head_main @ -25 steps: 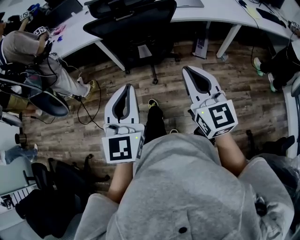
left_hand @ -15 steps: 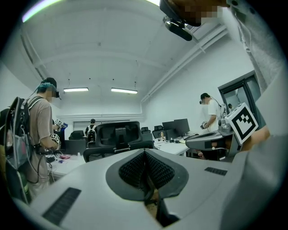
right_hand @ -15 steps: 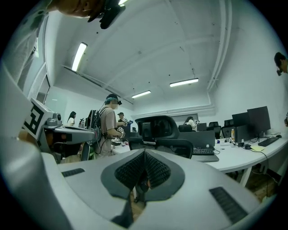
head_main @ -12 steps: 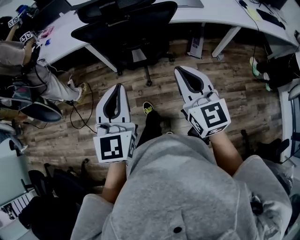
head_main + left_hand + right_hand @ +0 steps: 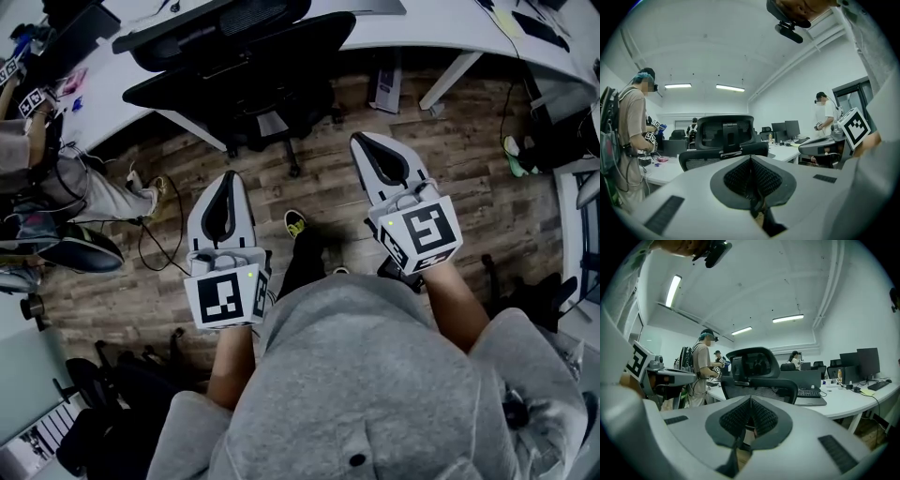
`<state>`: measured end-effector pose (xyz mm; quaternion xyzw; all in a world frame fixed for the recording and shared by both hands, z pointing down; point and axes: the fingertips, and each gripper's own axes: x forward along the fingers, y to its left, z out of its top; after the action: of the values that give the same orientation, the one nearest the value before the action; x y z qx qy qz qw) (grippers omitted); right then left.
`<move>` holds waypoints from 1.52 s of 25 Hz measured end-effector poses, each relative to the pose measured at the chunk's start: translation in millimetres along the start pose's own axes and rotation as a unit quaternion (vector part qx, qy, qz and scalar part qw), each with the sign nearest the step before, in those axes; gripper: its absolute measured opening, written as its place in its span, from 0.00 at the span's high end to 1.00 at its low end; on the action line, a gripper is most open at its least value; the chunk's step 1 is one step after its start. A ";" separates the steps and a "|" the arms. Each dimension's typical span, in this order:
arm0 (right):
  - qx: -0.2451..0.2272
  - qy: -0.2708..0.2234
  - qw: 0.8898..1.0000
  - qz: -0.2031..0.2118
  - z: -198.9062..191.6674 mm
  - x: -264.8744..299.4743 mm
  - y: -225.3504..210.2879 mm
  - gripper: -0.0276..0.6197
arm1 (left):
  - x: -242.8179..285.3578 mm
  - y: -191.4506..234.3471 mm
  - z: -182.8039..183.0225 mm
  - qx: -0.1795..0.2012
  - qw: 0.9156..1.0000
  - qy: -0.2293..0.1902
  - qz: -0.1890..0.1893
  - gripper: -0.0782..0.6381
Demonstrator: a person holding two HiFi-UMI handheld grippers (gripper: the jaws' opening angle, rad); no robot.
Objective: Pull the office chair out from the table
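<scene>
The black office chair stands tucked against the white curved table, its mesh back and headrest facing me. Both grippers are held out level in front of me, short of the chair and touching nothing. My left gripper is shut and empty, aimed at the chair's left side. My right gripper is shut and empty, off the chair's right side. In the left gripper view the chair rises just beyond the shut jaws. In the right gripper view the chair stands ahead of the shut jaws.
A person is at the left by the table, with cables on the wood floor. Another black chair is at the lower left. A slanted table leg and a box are right of the chair. Someone's feet show at the right.
Both shut grippers have come nearer the chair's back as I step forward. The chair now fills more of the top of the head view and sits further left.
</scene>
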<state>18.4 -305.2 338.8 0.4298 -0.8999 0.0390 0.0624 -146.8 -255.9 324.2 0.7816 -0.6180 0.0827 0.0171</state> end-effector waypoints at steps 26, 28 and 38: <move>-0.057 0.009 0.998 -0.039 36.9 121.4 -27.6 0.91 | 88.4 127.1 8.9 0.005 1.000 0.001 0.009 0.87; -0.079 0.009 0.996 -0.047 43.6 129.2 -31.7 0.91 | 92.7 141.4 10.1 0.008 1.000 -0.004 0.011 0.87; -0.174 0.041 0.982 -0.061 54.8 149.0 -54.6 0.91 | 114.9 187.3 10.3 0.073 0.997 0.002 0.034 0.87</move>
<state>-36.2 -460.8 307.2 0.4648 -0.8616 -0.1042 0.1754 -301.6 -412.0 317.2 0.7588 -0.6368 0.1300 -0.0419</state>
